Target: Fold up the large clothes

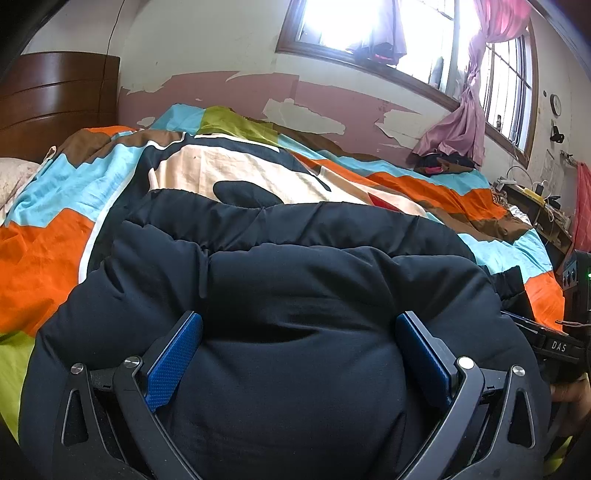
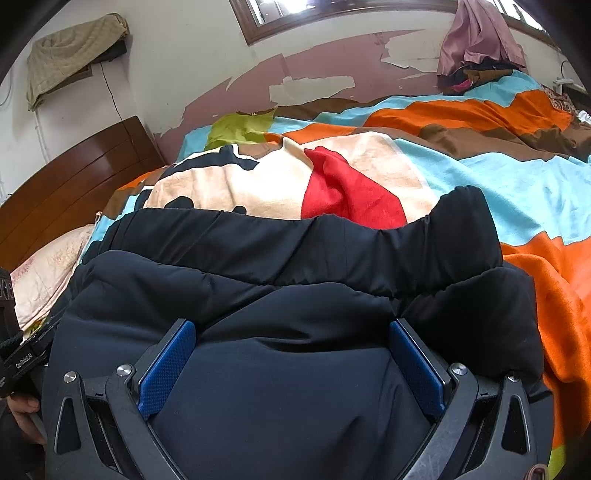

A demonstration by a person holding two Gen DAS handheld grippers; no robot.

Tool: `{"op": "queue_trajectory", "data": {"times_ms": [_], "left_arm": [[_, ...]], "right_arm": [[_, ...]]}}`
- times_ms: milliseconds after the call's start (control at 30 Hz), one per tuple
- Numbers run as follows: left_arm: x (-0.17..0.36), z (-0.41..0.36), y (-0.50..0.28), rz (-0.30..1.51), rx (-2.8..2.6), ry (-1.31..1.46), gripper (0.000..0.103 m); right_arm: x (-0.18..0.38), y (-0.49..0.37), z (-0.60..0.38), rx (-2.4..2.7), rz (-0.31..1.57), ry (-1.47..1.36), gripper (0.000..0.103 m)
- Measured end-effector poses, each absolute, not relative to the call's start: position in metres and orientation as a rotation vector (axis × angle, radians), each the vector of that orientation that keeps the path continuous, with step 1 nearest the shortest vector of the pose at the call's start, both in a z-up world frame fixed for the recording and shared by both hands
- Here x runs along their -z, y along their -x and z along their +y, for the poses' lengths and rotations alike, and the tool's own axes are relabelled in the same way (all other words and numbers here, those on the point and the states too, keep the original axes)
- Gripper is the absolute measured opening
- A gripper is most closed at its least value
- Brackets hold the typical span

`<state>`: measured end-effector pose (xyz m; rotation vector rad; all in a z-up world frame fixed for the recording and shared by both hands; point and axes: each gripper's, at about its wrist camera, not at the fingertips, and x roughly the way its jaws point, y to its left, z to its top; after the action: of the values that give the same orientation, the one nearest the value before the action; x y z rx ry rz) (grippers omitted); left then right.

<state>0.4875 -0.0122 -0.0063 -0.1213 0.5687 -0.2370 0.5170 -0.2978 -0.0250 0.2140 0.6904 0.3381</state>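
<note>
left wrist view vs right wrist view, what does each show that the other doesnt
Only the left wrist view shows the bright barred window, the cluttered side table and the right gripper's body at its edge.

Only the right wrist view shows the beige cloth draped high on the wall and the quilt's red patch.

Both show a wide-open gripper, left gripper and right gripper, over the dark puffy jacket on the colourful quilt, plus the wooden headboard.

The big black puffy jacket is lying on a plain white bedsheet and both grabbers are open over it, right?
Almost. The puffy jacket lies on a colourful patchwork bedspread of orange, blue, brown and green, not a plain white sheet; both wrist views show it. The rest holds: the left gripper and the right gripper are both open over the jacket.
</note>
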Motion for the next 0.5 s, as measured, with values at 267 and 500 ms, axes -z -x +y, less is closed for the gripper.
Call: {"op": "queue_trajectory", "data": {"times_ms": [267, 500], "left_arm": [[0.006, -0.011, -0.488, 0.58, 0.235, 0.118, 0.102], [-0.016, 0.017, -0.472, 0.61, 0.291, 0.172, 0.102]], "right_arm": [[0.023, -0.509, -0.301, -0.331, 0.654, -0.224, 0.103], [-0.001, -0.455, -0.334, -0.33, 0.469, -0.314, 0.103]]}}
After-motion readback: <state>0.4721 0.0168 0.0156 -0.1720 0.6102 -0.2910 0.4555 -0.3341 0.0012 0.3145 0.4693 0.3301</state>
